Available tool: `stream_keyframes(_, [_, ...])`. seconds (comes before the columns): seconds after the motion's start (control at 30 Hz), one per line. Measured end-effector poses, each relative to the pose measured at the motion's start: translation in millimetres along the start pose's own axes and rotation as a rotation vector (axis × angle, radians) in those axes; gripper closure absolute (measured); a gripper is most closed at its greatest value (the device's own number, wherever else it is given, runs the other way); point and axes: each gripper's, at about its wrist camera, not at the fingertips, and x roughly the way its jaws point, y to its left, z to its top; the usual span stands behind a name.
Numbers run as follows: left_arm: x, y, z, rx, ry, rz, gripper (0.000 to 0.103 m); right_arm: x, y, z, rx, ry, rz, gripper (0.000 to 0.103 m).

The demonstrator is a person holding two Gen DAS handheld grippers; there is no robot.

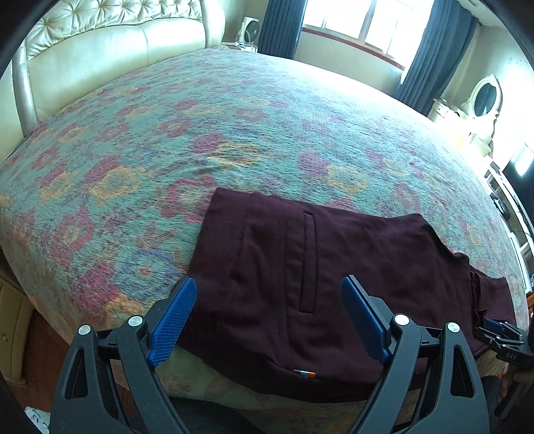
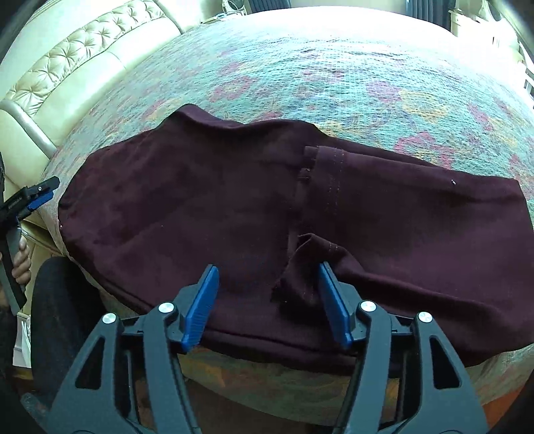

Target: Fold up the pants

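Observation:
Dark maroon pants (image 1: 300, 267) lie folded flat at the near edge of a bed with a floral cover (image 1: 200, 133). In the left wrist view my left gripper (image 1: 268, 290) is open over the waist end, with a back pocket slit between its blue fingers. In the right wrist view the pants (image 2: 200, 207) spread wide, with a hemmed leg end folded over the middle. My right gripper (image 2: 267, 273) is open just above the near edge, and a small fabric flap touches its right finger (image 2: 333, 300). Each gripper shows at the edge of the other's view.
A cream tufted headboard (image 1: 110, 46) stands at the far left of the bed. A window with dark curtains (image 1: 367, 23) is behind it, and a dresser with an oval mirror (image 1: 484, 96) at the right. The bed's near edge drops to the floor below the grippers.

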Motion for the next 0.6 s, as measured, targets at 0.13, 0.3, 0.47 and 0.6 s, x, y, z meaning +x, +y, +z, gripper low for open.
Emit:
stream_keyframes(0.13, [8,35,4,-0.068,0.022,0.035,0.016,-3,13,0,-0.048,-0.006,-0.054,0.028])
stream_keyframes(0.3, [17,78,3,-0.164,0.070,-0.028,0.016,-15,16,4,-0.023,-0.046,-0.054,0.023])
stream_keyframes(0.47, [35,91,0,-0.186,0.147,-0.161,0.016,-22,23,7,-0.032,-0.068,-0.074,0.023])
stream_keyframes(0.6, [44,86,2,-0.175,0.176,-0.262,0.017,-21,26,7,-0.032,-0.067,-0.071,0.022])
